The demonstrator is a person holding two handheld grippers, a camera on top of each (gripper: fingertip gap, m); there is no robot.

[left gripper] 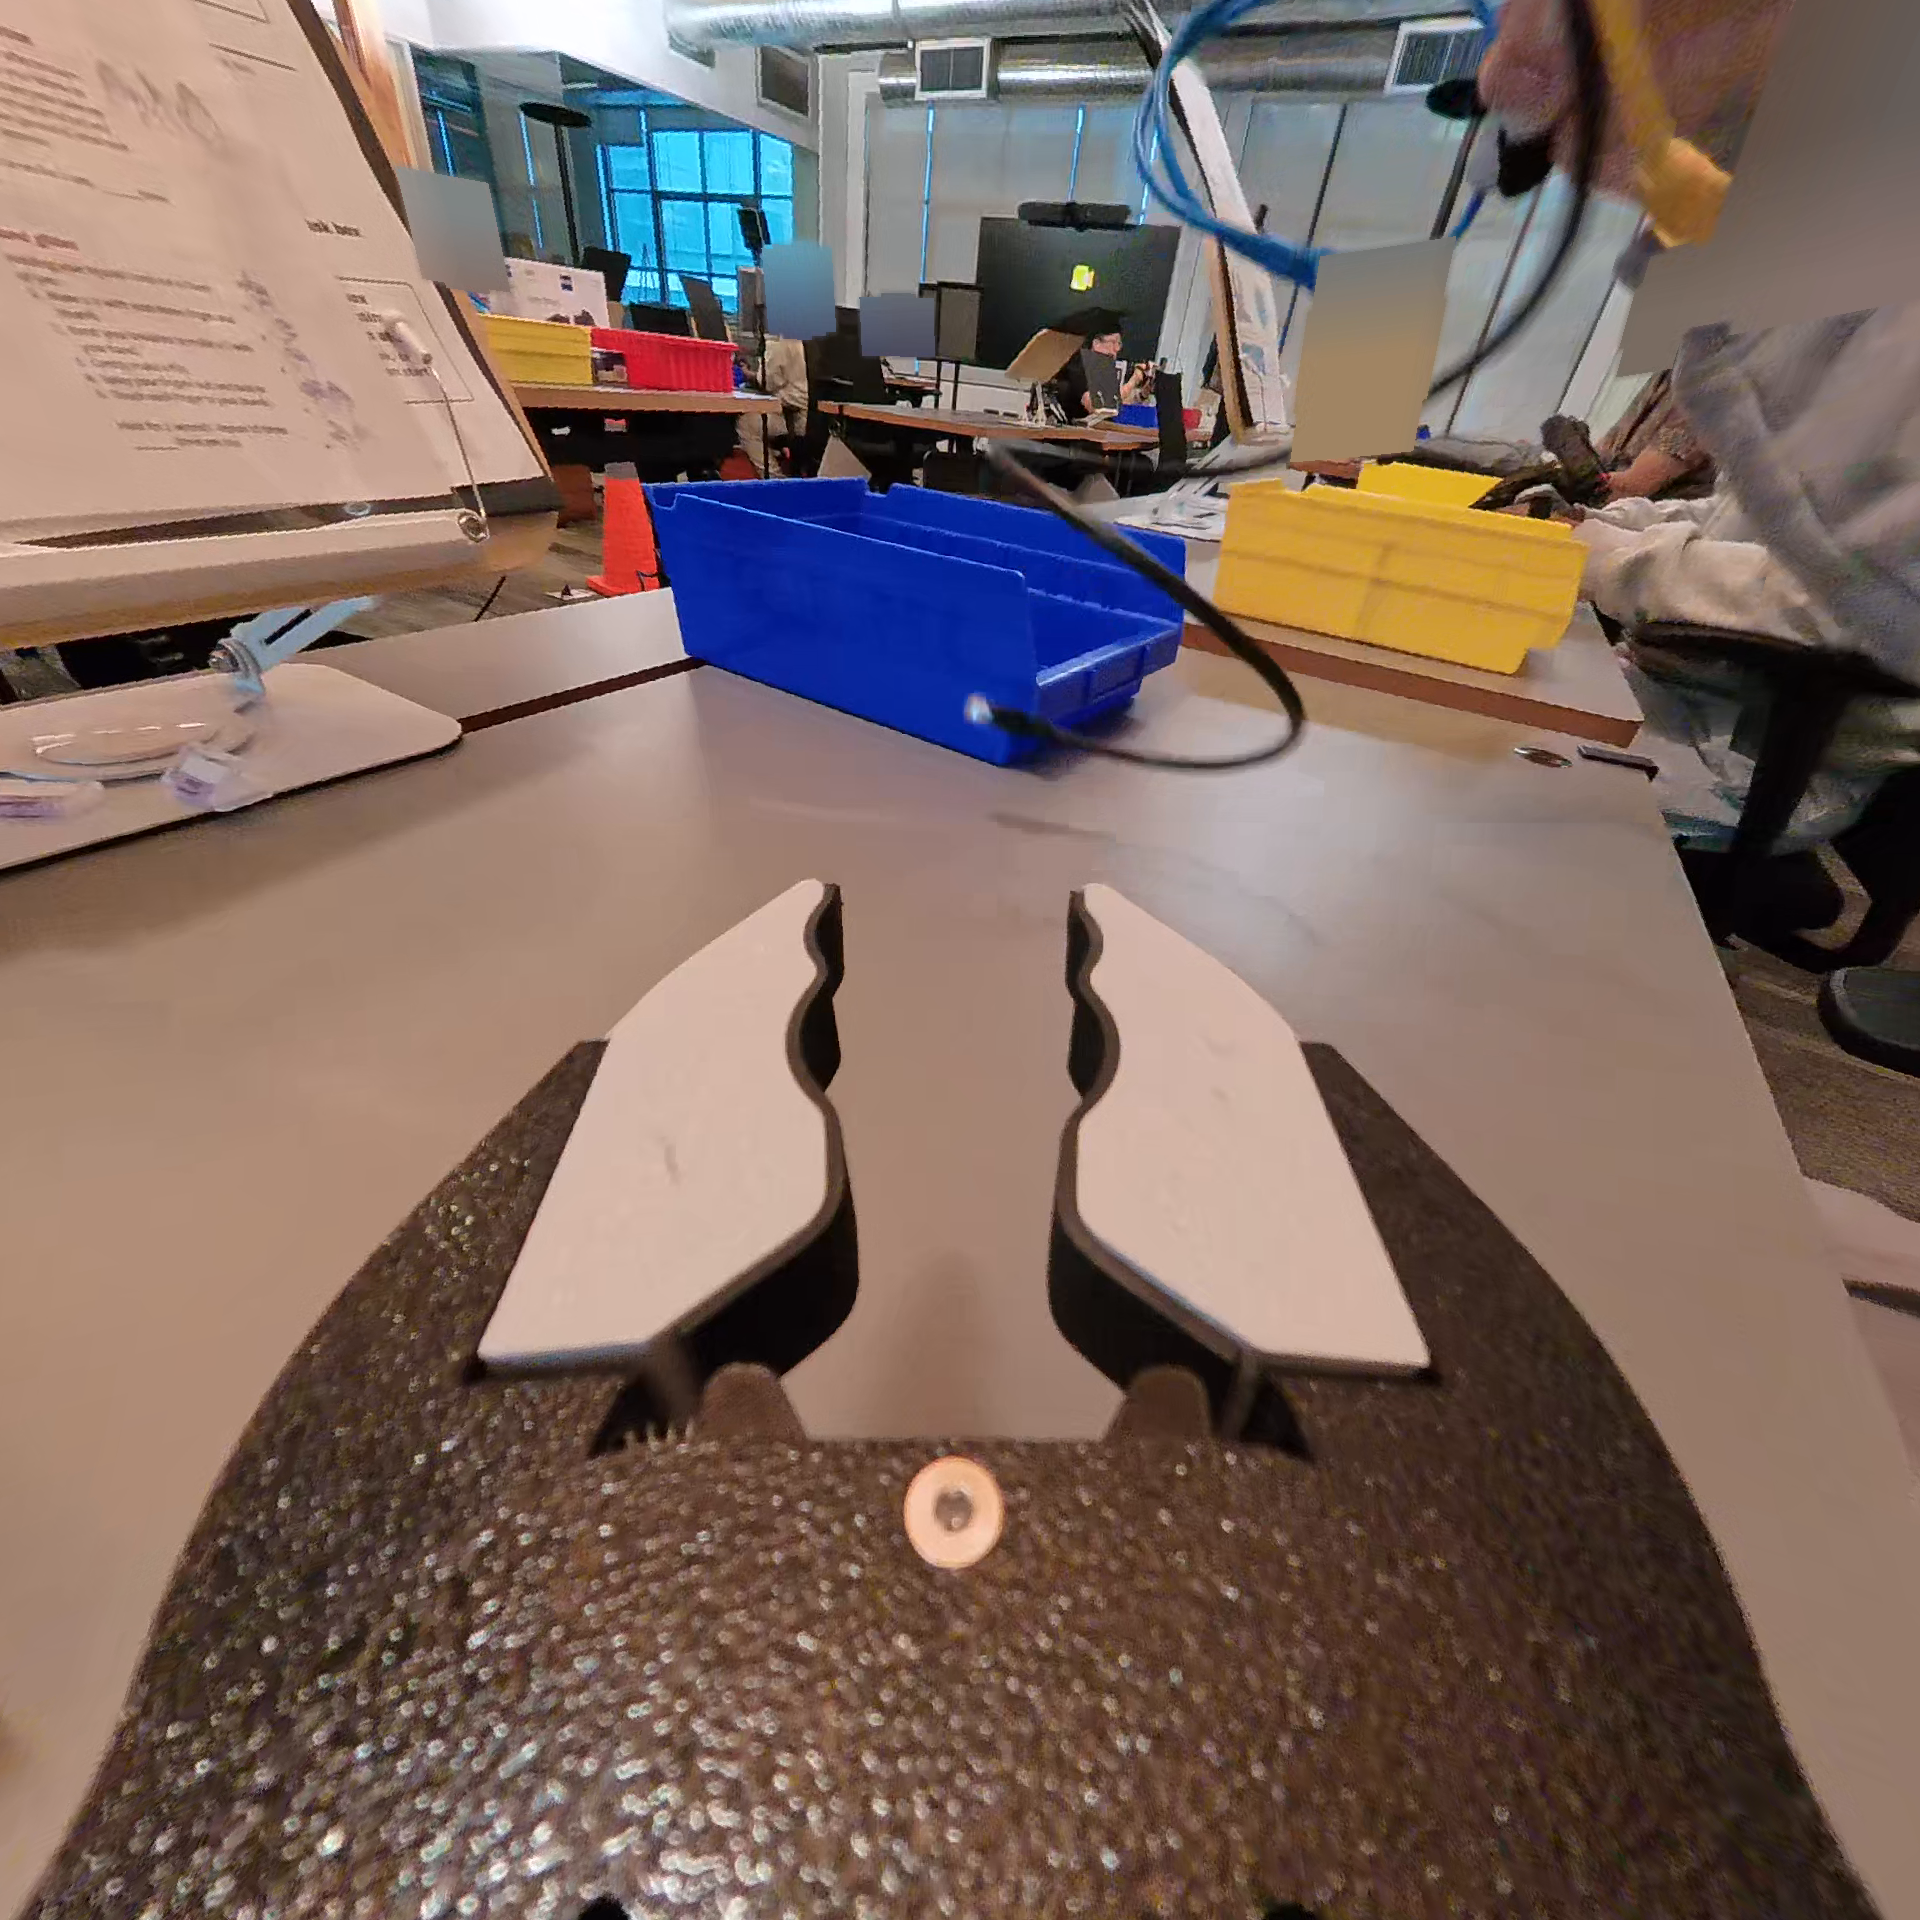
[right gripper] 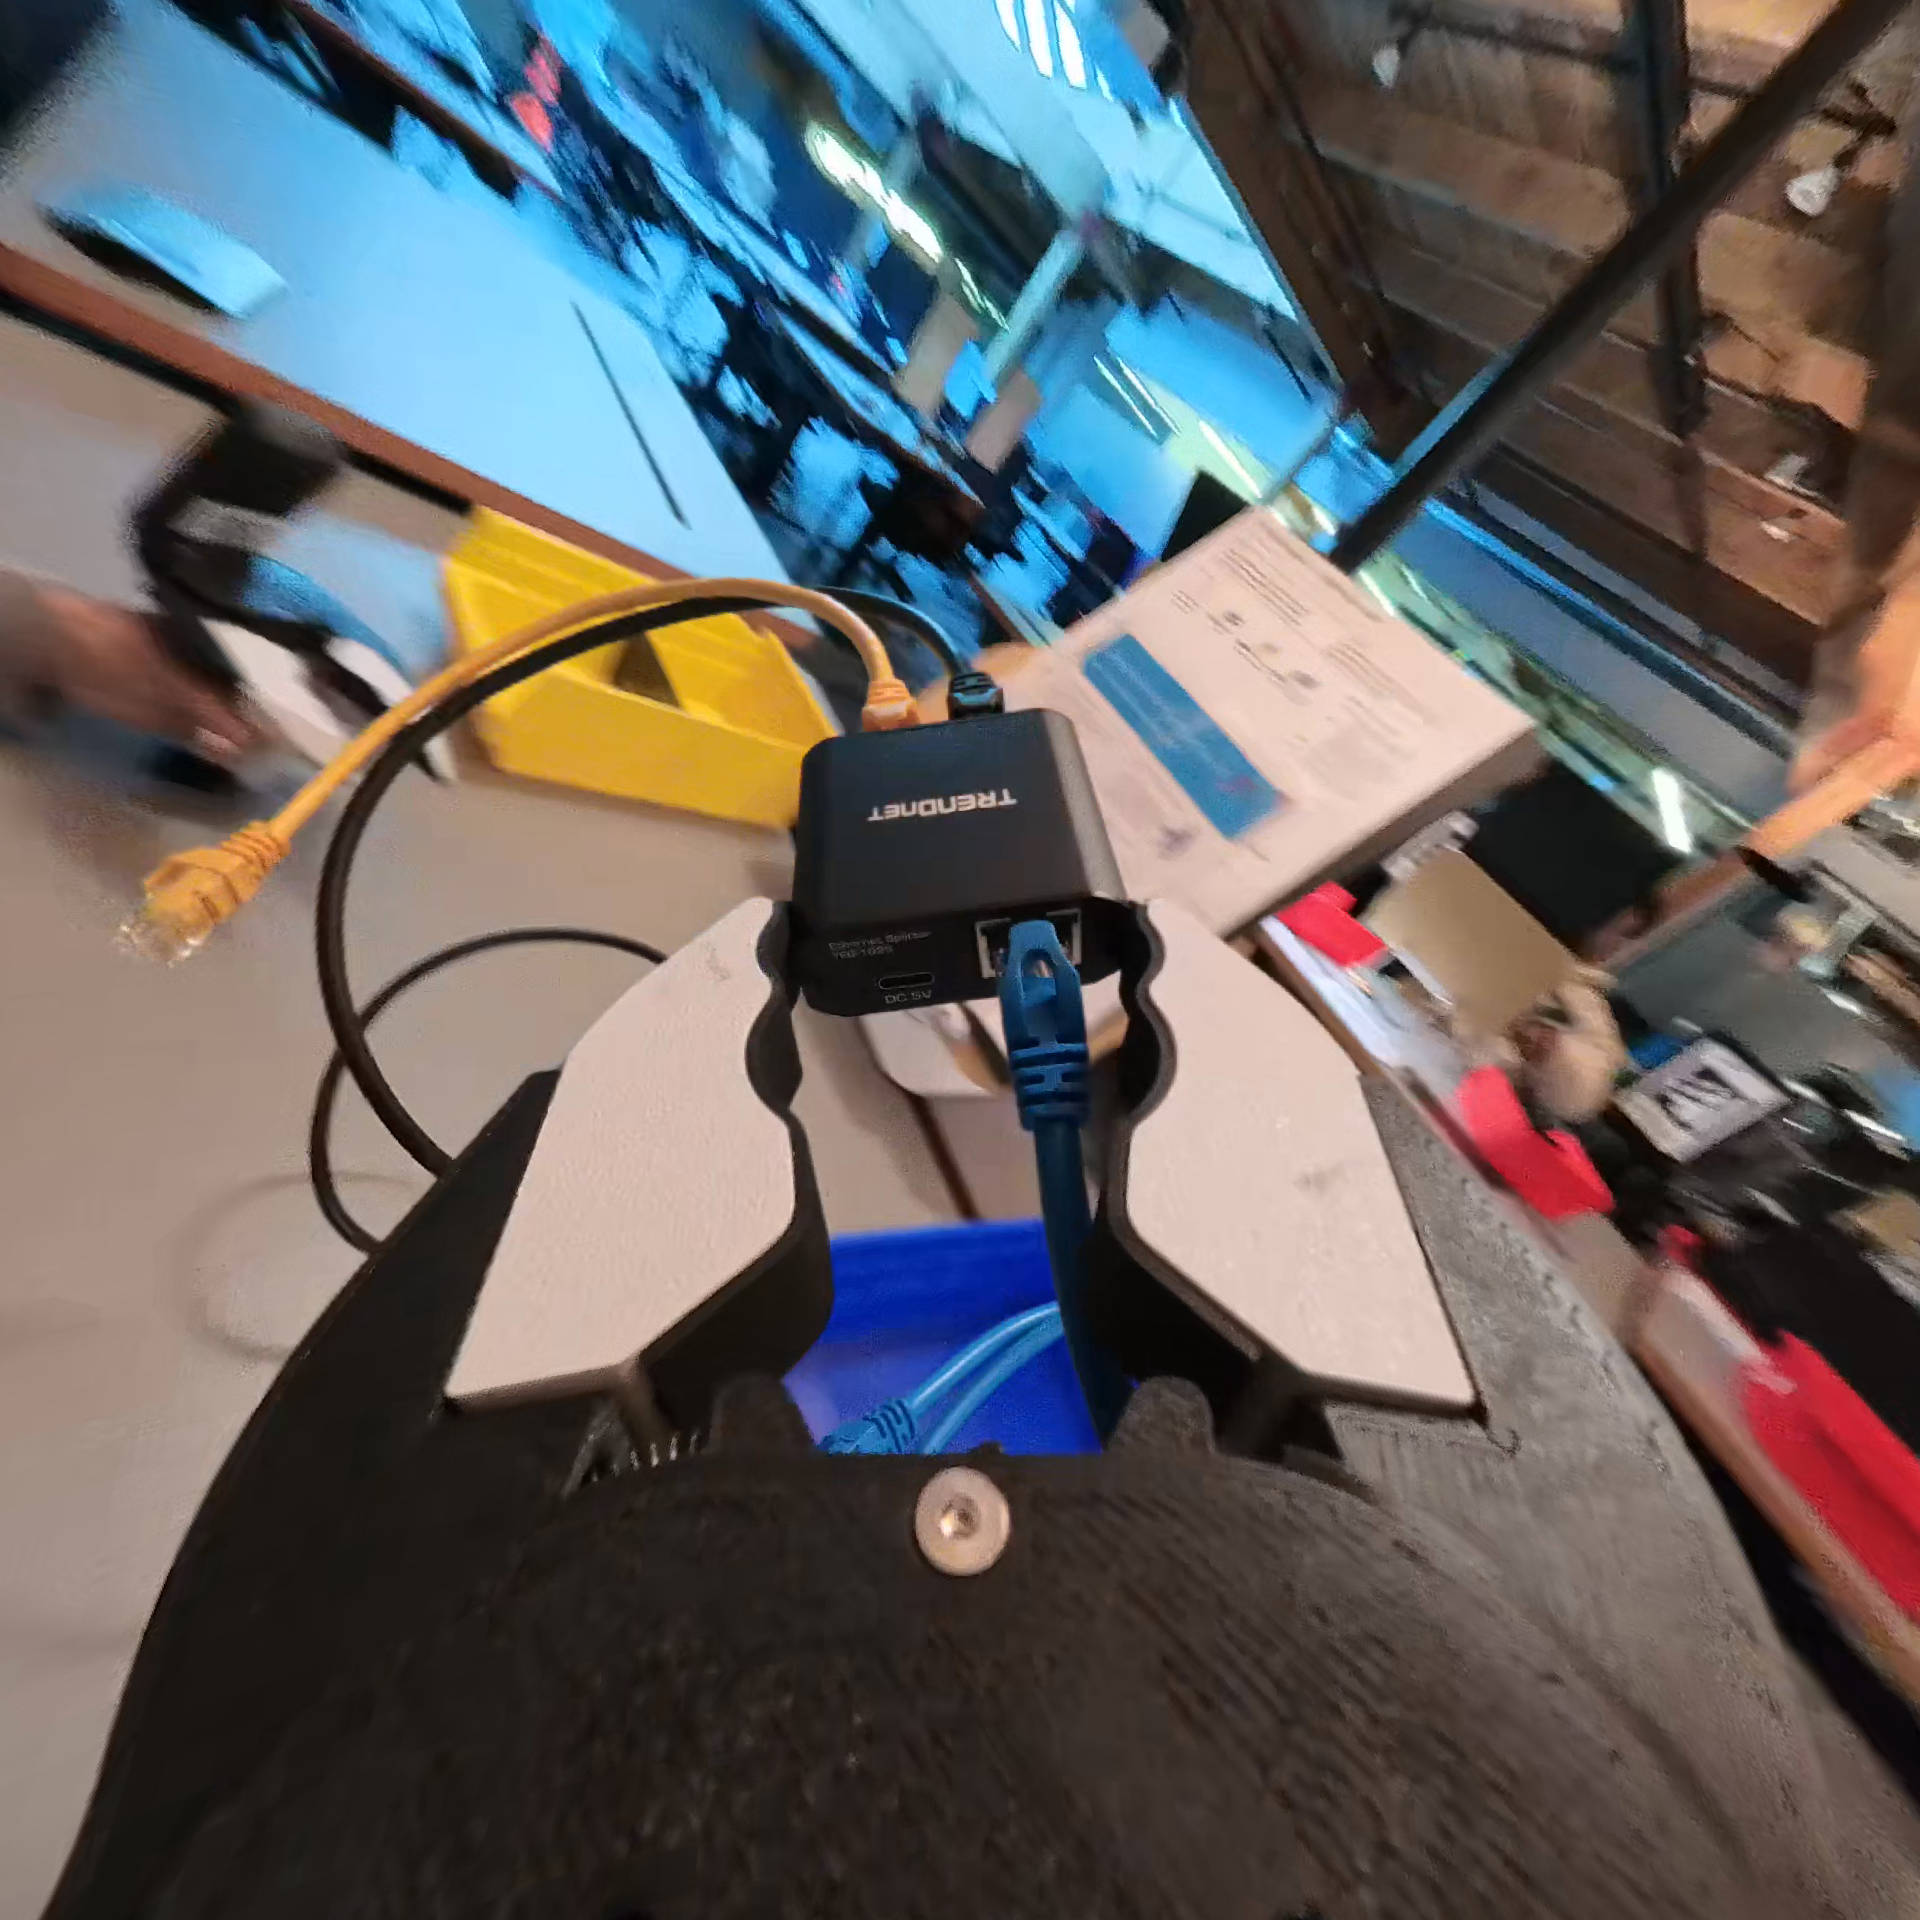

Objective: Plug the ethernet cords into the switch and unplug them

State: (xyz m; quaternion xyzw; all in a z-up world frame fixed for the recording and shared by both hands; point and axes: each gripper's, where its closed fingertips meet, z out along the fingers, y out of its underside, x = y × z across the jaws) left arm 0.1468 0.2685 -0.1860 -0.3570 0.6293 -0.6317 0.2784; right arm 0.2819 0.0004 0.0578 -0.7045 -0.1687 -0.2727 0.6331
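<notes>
My right gripper (right gripper: 961,935) is shut on a small black switch (right gripper: 935,821) and holds it in the air, tilted. A blue ethernet cord (right gripper: 1044,1039) is plugged into its near port and hangs down between the fingers. A yellow cord (right gripper: 520,665) and a black cord (right gripper: 343,831) are plugged into its far side; the yellow cord's free plug dangles at the left. My left gripper (left gripper: 951,904) is open and empty, low over the grey table (left gripper: 623,935). High at the top right of the left wrist view hang the blue cord (left gripper: 1174,177), yellow cord (left gripper: 1662,177) and black cord (left gripper: 1226,623).
A blue bin (left gripper: 883,603) stands on the table ahead of my left gripper, with a yellow bin (left gripper: 1392,582) behind it to the right. A paper stand (left gripper: 208,312) is at the left. A seated person's sleeve (left gripper: 1714,561) is by the table's right edge. Tip to tip, the grippers are about 40 centimetres apart.
</notes>
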